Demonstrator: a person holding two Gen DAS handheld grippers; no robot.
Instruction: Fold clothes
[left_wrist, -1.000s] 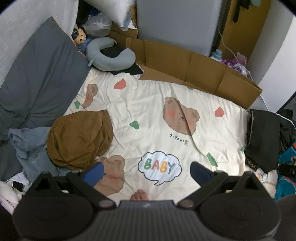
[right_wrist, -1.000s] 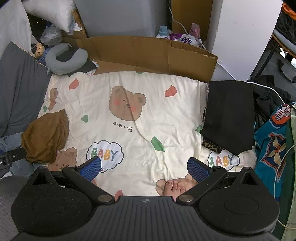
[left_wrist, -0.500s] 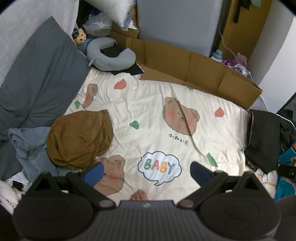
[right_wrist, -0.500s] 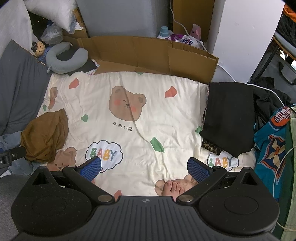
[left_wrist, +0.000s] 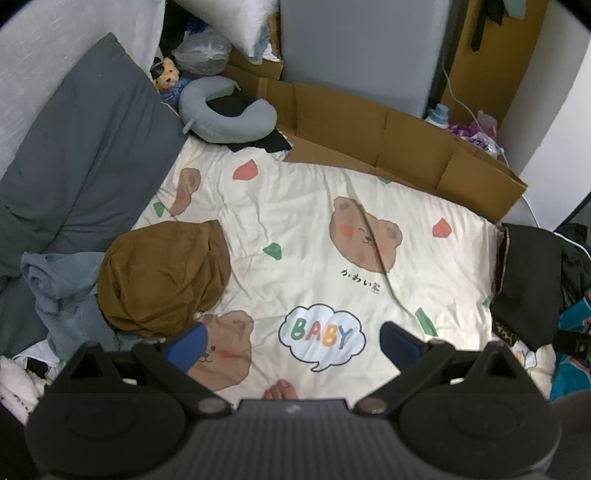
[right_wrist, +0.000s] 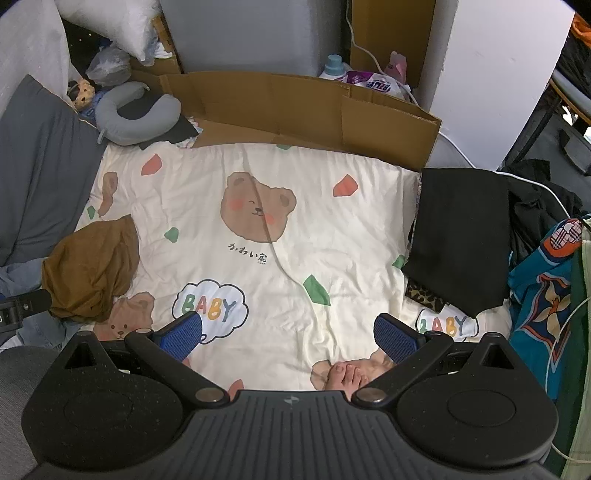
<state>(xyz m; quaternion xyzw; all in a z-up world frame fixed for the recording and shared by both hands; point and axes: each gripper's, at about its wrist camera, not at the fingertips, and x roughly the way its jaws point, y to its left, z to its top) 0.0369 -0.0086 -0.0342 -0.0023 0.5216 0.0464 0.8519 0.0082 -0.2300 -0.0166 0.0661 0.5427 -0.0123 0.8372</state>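
Bear-print blanket (left_wrist: 332, 229): brown garment (left_wrist: 162, 277) overlaps jeans (left_wrist: 62, 295).

The blue denim (left_wrist: 62, 291) at nine o'clock lies partly under the brown garment (left_wrist: 162, 277), its shape unclear. The teal patterned cloth (right_wrist: 543, 291) at three o'clock runs off the frame. Only the toes (right_wrist: 345, 374) at six o'clock show above the gripper body.

Right gripper (right_wrist: 288, 334) view drifted slightly rightward, brown garment (right_wrist: 92, 269) perhaps marginally nearer frame centre
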